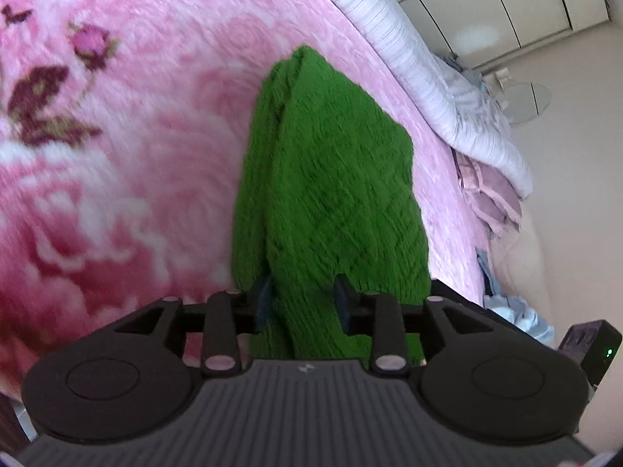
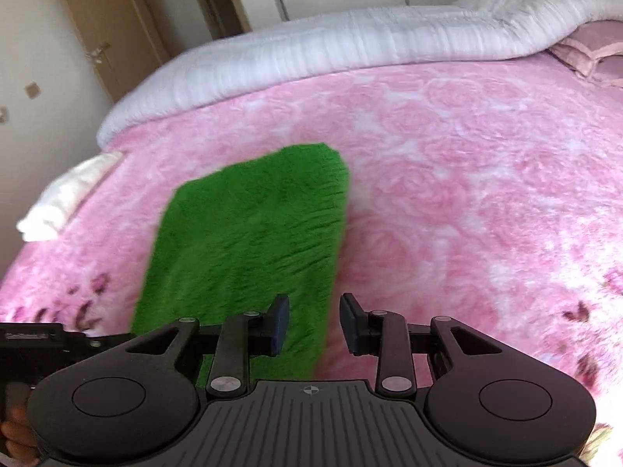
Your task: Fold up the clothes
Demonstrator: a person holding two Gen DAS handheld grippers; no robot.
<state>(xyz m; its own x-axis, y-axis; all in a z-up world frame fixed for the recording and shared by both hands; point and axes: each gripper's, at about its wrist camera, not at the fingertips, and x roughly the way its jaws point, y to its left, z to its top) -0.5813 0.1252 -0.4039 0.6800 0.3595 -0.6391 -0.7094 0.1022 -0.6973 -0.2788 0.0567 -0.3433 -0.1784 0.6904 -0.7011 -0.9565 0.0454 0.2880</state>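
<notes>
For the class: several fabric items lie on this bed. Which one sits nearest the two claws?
The folded green knit garment, lying on the pink floral blanket right before both claws. The white quilt and small white folded cloth lie farther off at the bed's edges.

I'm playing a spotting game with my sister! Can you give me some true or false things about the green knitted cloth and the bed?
1. The folded green knitted cloth lies on a pink rose-patterned fleece blanket. True.
2. The right gripper squeezes the cloth. False: its jaws stand apart, over the cloth's edge.
3. A white ribbed quilt lies along the blanket's far side. True.
4. The cloth is spread out in one flat layer. False: the left wrist view shows stacked layers.
</notes>
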